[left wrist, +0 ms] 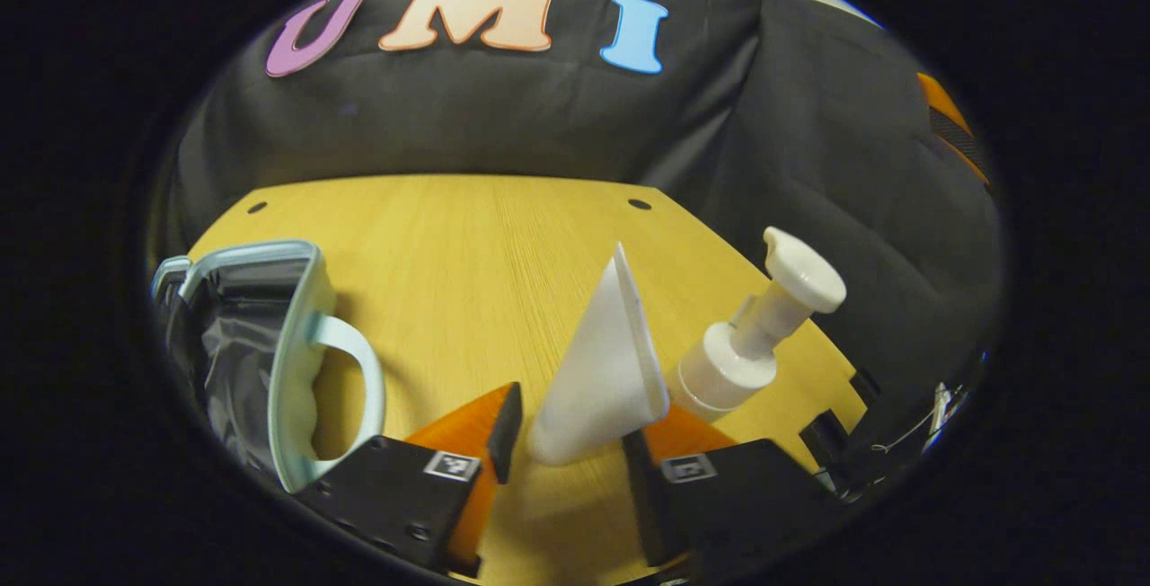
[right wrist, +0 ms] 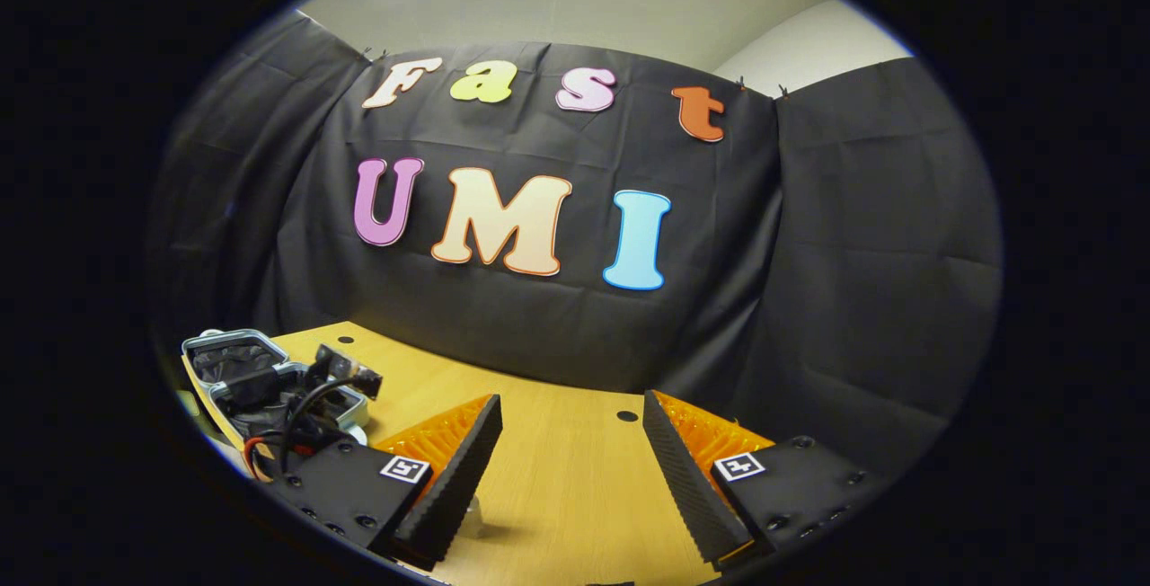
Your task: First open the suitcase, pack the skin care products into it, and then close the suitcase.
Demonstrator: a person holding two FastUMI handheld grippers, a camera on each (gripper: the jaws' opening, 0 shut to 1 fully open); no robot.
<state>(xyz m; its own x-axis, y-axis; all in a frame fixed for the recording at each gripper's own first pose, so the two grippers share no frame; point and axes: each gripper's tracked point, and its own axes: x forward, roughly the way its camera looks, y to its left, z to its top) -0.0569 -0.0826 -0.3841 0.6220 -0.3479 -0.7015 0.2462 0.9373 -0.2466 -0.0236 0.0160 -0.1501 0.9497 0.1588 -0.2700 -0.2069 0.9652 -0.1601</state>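
In the left gripper view, the left gripper (left wrist: pixel 566 442) stands with its jaws spread around the lower end of a plain white tube (left wrist: pixel 602 370). One finger sits against the tube and the other stands clear, so it is not clamped. No brand or writing can be read on the tube. Just behind it stands a white pump bottle (left wrist: pixel 750 339), also unmarked. To the left lies the open suitcase (left wrist: pixel 287 361), pale blue with a handle and grey lining, on the wooden table (left wrist: pixel 467 244).

In the right gripper view, the right gripper (right wrist: pixel 570 469) hangs released above bare table, with the suitcase farther off at the left.
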